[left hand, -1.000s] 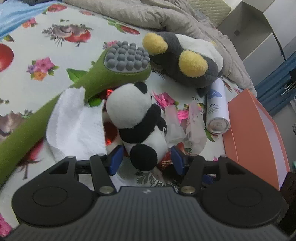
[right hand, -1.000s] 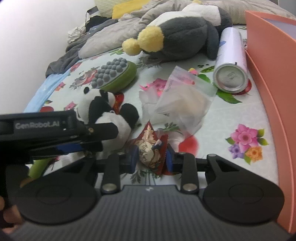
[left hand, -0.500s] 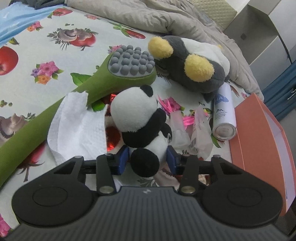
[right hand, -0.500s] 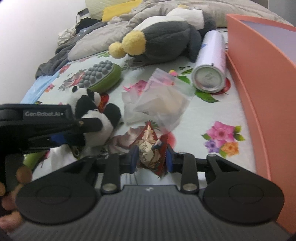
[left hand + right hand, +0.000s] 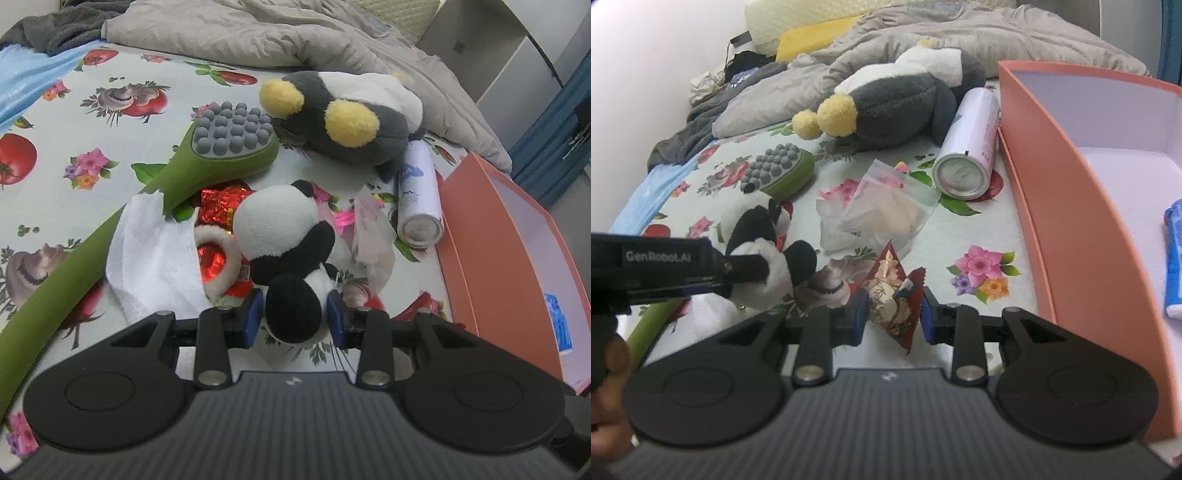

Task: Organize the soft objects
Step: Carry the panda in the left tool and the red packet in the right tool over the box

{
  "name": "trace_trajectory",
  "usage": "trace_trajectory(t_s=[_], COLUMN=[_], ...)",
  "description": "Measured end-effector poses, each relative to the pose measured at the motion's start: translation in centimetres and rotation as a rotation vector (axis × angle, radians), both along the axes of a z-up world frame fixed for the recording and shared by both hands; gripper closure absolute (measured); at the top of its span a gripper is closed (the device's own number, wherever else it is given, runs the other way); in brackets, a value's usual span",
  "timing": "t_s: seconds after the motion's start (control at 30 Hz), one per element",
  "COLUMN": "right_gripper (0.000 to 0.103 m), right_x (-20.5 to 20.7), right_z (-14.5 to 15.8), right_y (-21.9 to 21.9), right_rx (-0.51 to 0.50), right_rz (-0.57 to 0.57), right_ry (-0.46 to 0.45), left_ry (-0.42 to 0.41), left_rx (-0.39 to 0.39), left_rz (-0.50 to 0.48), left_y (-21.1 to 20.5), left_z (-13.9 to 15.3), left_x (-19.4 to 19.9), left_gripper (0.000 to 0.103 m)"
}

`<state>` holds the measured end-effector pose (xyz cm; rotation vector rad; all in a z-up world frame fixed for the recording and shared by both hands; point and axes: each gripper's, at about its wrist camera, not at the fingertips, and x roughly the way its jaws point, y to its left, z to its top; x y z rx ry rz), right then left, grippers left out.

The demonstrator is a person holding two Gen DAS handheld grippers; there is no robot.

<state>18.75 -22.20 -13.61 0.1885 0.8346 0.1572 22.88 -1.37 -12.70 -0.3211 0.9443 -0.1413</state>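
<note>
A small panda plush (image 5: 280,229) lies on the flowered bed sheet, its black foot between the blue pads of my left gripper (image 5: 294,319). The jaws are closing and both pads press on that foot. From the right wrist view the panda (image 5: 764,236) sits at the left with the left gripper (image 5: 753,266) on it. My right gripper (image 5: 892,314) is shut on a red patterned snack packet (image 5: 892,295), held just above the sheet. A grey, white and yellow penguin plush (image 5: 351,122) lies farther back.
An orange open box (image 5: 1052,184) stands on the right, with a blue packet (image 5: 1174,258) inside. A spray can (image 5: 967,155) lies beside it. A clear plastic bag (image 5: 882,214), a green massager (image 5: 221,155), a white tissue (image 5: 155,258) and red wrappers lie around. A grey blanket (image 5: 258,33) is behind.
The left jaws have narrowed from wide apart onto the panda's black foot. Both grippers have drawn back and up a little. The right gripper still holds the red packet.
</note>
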Motion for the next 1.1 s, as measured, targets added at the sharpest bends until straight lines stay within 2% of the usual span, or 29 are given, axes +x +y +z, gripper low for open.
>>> trace_trajectory(t_s=[0.37, 0.7, 1.1], right_gripper=[0.071, 0.071, 0.071], right_x=[-2.9, -5.3, -5.9], right_z=[2.9, 8.0, 15.7], right_y=[0.3, -1.2, -4.9], right_rx=[-0.041, -0.043, -0.055], right_rz=[0.005, -0.032, -0.091], right_ry=[-0.052, -0.148, -0.279], left_ry=[-0.039, -0.168, -0.254], left_rx=[0.048, 0.070, 0.051], left_rz=[-0.045, -0.082, -0.119], left_y=[-0.6, -3.0, -7.6], left_z=[2.4, 9.0, 16.1], left_x=[-4.4, -6.8, -6.8], left_gripper=[0.061, 0.061, 0.061])
